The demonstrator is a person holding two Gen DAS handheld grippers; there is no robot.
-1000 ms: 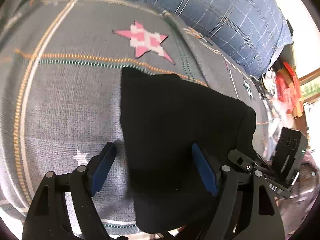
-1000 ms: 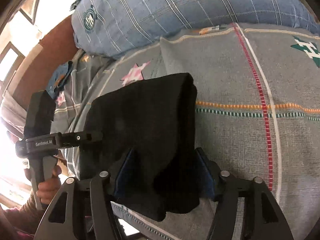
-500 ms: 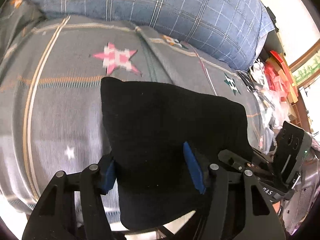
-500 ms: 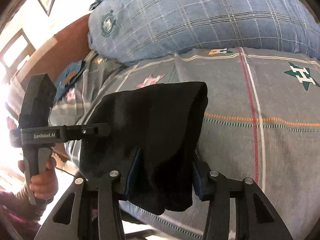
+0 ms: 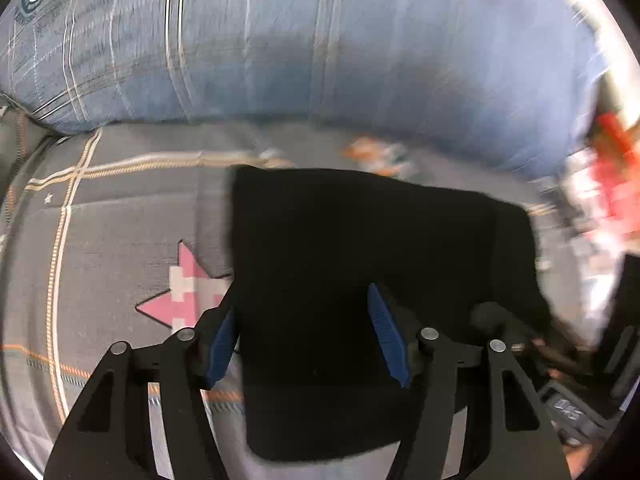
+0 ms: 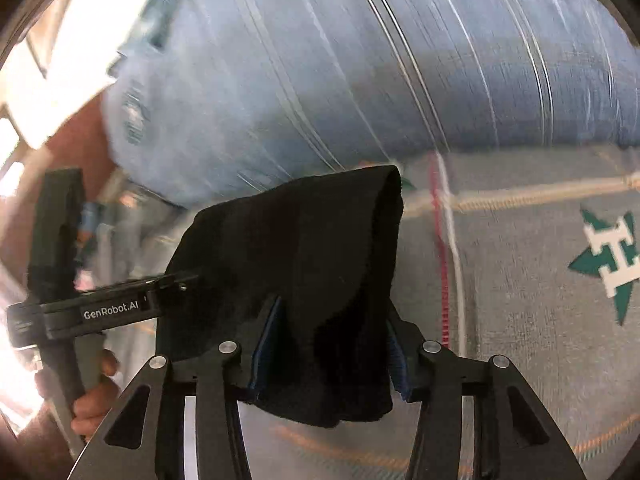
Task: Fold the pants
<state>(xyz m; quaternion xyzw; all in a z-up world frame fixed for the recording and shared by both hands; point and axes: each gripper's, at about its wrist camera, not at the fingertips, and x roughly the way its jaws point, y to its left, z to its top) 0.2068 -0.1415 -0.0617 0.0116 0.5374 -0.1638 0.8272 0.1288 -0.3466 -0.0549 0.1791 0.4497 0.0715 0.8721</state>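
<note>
Left wrist view: both tools, the left tool [image 5: 306, 334] and the right tool [image 6: 326, 354], tilted downward, jaws opening, grip black pants [image 5: 360, 248].

Black pants [image 6: 320, 280] between right gripper [image 6: 326, 354] pads

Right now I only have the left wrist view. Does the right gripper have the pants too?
Observer: Yes. The pants are bunched between the pads of the right gripper, though its jaws are opening.
Operator: Any marking on the bed on that side?
Observer: A green star on the bedspread, beside the pants and uncovered.
</note>
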